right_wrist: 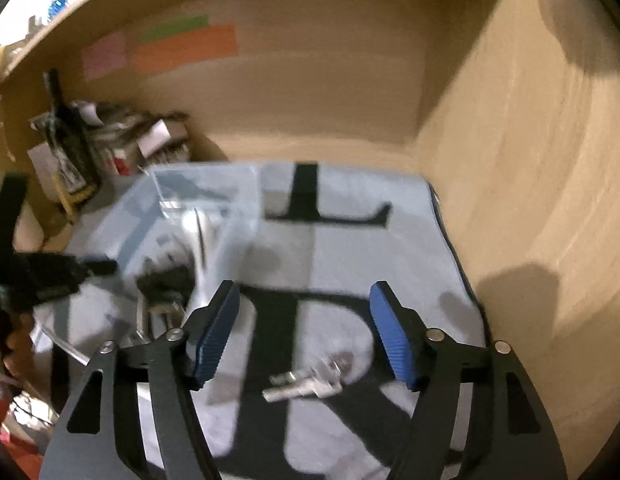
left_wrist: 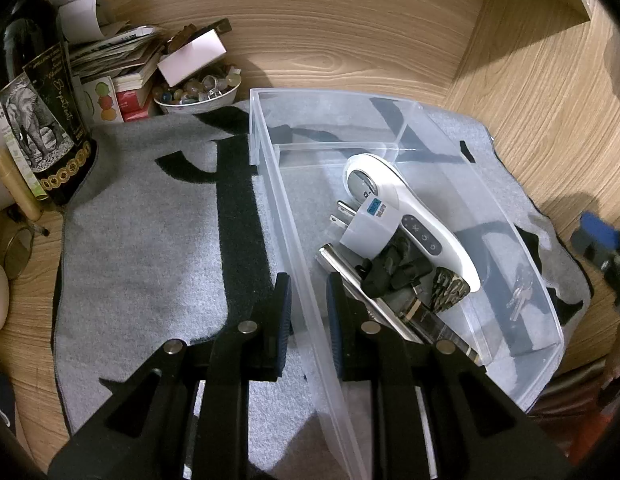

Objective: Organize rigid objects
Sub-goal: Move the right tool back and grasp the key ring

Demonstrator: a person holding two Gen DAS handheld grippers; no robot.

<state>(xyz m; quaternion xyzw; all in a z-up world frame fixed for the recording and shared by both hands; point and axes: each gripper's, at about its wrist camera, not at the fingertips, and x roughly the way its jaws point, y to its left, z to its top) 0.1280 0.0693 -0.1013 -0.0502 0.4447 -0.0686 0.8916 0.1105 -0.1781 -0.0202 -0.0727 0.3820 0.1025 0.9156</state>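
A clear plastic bin (left_wrist: 270,184) stands on a grey mat with black letters (left_wrist: 150,260). My left gripper (left_wrist: 308,316) is shut on the bin's near left wall, one pad on each side. In the bin lie a white handheld device (left_wrist: 409,216), a white plug adapter (left_wrist: 365,228), a black object (left_wrist: 393,272) and a long metallic item (left_wrist: 341,264). The right wrist view is blurred. There my right gripper (right_wrist: 306,320) stands open above the mat (right_wrist: 369,248), and a bunch of silver keys (right_wrist: 306,384) lies on the mat below the gap, untouched. The bin (right_wrist: 198,200) is to its left.
A dark bottle with an elephant label (left_wrist: 38,120), stacked books and papers (left_wrist: 118,60) and a bowl of beads (left_wrist: 198,92) crowd the back left corner. Wooden walls (left_wrist: 529,80) close in the back and right. Coloured notes (right_wrist: 182,46) are stuck on the back wall.
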